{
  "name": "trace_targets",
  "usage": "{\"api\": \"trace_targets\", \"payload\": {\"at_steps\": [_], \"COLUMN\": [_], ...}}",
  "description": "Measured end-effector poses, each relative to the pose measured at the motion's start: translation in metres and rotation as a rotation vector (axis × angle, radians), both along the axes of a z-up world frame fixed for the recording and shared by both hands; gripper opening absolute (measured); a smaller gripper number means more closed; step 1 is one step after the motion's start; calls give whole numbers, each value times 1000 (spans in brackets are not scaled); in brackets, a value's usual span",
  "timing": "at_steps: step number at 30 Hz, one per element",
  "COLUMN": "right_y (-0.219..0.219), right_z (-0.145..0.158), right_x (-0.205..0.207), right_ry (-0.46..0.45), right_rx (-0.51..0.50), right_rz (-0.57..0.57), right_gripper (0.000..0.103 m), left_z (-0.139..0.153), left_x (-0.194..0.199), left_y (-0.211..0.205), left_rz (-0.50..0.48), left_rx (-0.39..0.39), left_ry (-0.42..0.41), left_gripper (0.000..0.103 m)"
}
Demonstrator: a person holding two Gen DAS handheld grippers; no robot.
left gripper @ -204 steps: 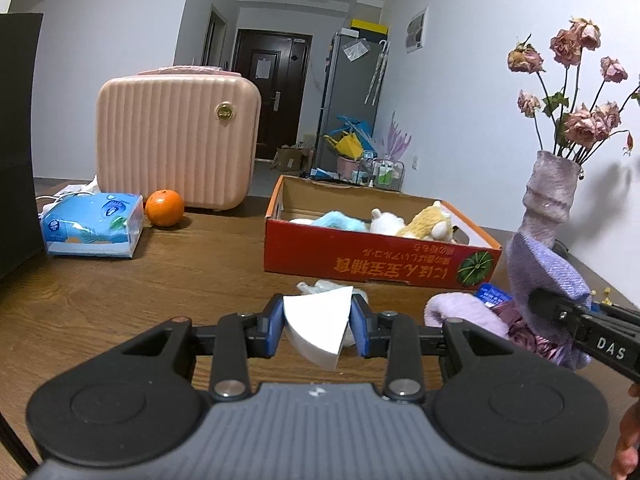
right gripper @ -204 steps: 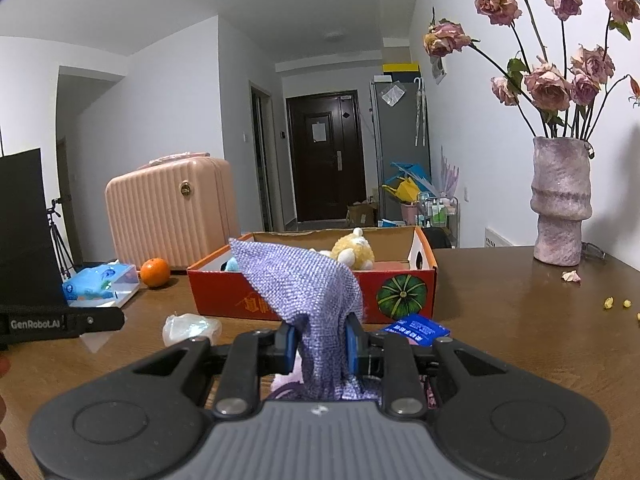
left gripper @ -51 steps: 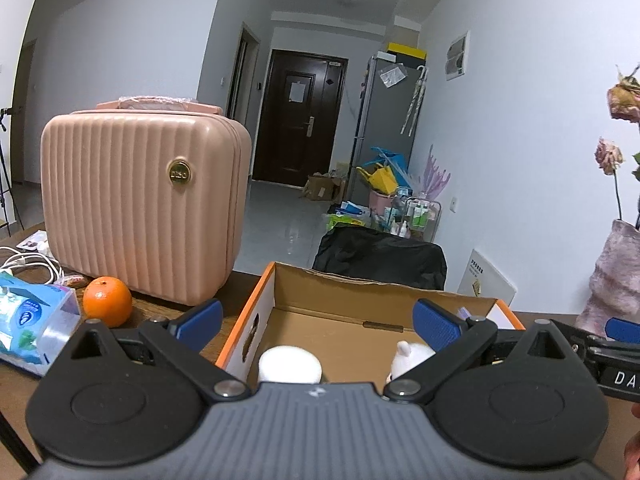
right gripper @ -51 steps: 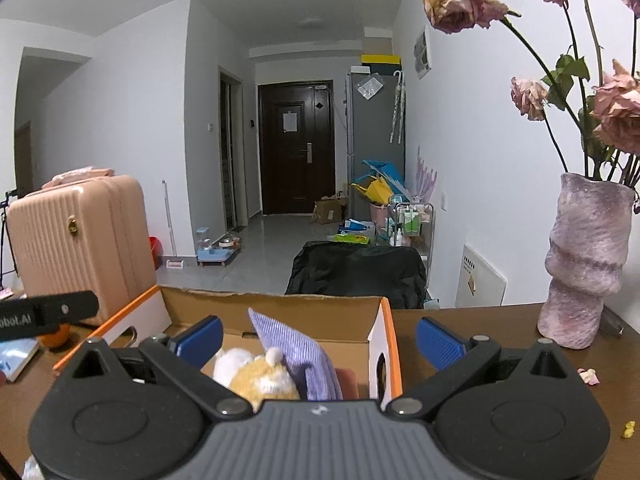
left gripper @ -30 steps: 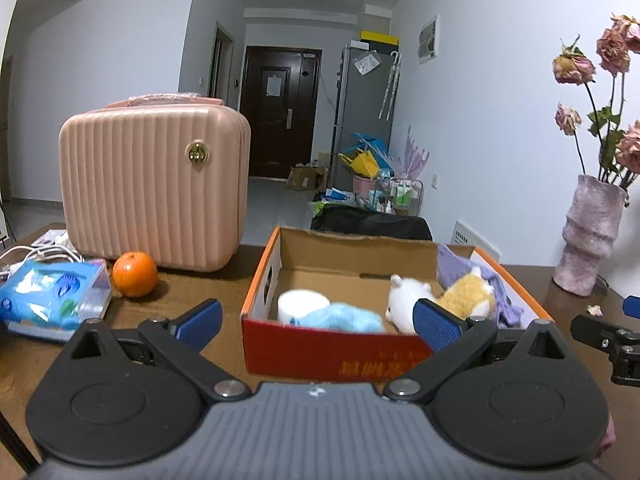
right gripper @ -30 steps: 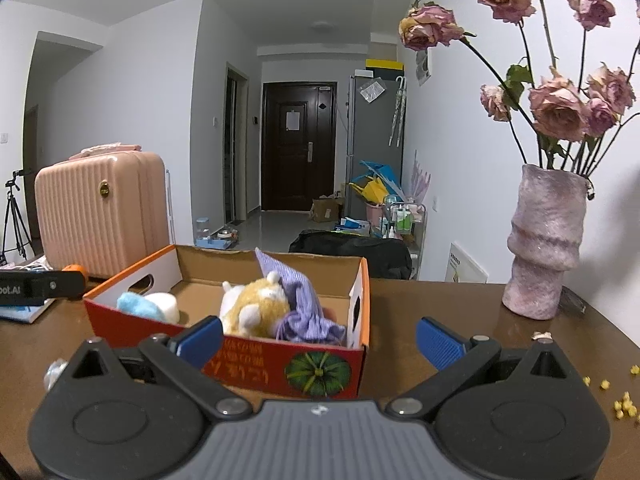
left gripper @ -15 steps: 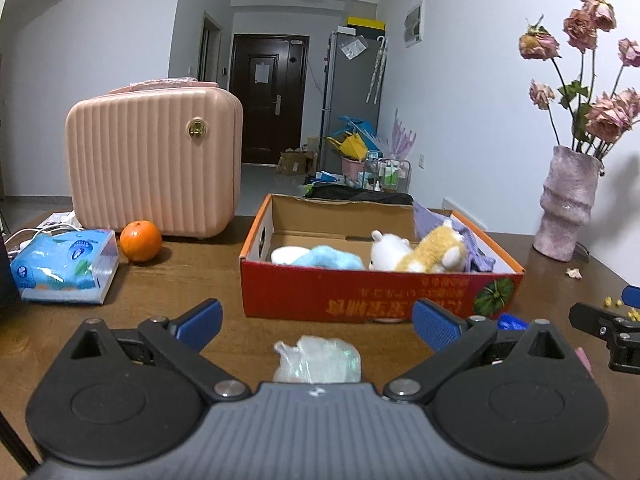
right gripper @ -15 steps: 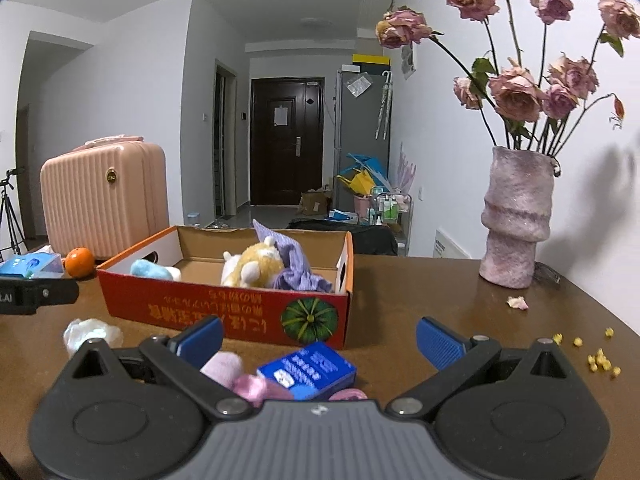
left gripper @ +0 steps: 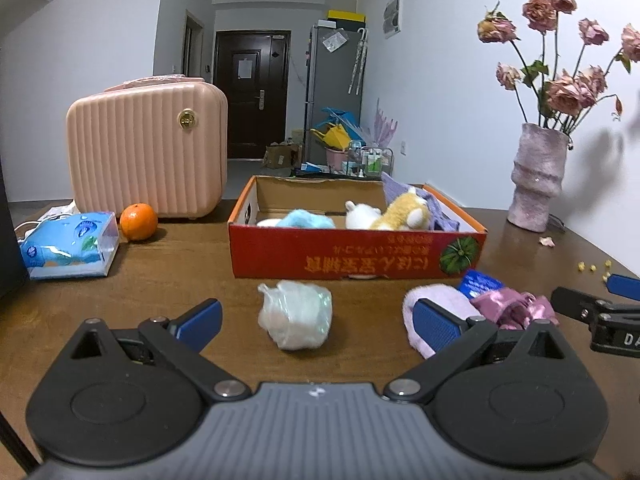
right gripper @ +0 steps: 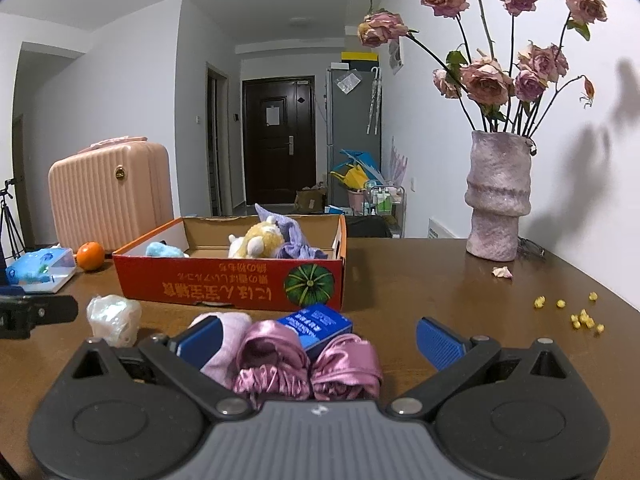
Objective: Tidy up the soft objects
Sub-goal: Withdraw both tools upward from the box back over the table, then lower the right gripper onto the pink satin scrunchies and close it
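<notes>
A red cardboard box [left gripper: 356, 258] [right gripper: 228, 284] on the brown table holds a blue plush [left gripper: 306, 219], a white plush [left gripper: 360, 214], a yellow plush [left gripper: 404, 214] [right gripper: 256, 242] and a purple cloth [right gripper: 294, 240]. My left gripper [left gripper: 316, 322] is open, with a crumpled clear plastic bag [left gripper: 296, 314] [right gripper: 114, 318] lying between its fingers. My right gripper [right gripper: 318, 340] is open over pink satin scrunchies [right gripper: 308, 364] [left gripper: 514, 306], a pale pink roll [right gripper: 226, 344] [left gripper: 438, 306] and a small blue box [right gripper: 316, 326].
A pink suitcase [left gripper: 148, 152], an orange [left gripper: 138, 222] and a blue tissue pack [left gripper: 70, 246] stand at the left. A vase of dried roses [right gripper: 498, 204] stands at the right, with yellow crumbs [right gripper: 576, 314] scattered near it.
Both grippers have drawn back from the box and lowered toward the table. The plastic bag and the scrunchies now lie between their open fingers.
</notes>
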State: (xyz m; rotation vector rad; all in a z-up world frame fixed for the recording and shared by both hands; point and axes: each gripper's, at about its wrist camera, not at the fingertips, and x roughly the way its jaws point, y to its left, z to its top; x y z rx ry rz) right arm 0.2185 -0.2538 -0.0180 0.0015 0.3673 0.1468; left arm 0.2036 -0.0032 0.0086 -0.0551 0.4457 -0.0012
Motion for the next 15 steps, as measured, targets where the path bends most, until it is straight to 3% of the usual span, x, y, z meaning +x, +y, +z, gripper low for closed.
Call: {"api": "trace_targets", "payload": {"at_steps": [15], "right_y": [2], "right_z": [-17], "right_x": [-15], "right_ry": [24], "right_rx": [-12], "right_rz": [-29], "right_gripper": [103], "left_z": [-6], "left_x": [-21], "left_y": [-2], "left_rz": [-20], "left_rx": [-12], "left_ry": [9], "left_gripper": [103]}}
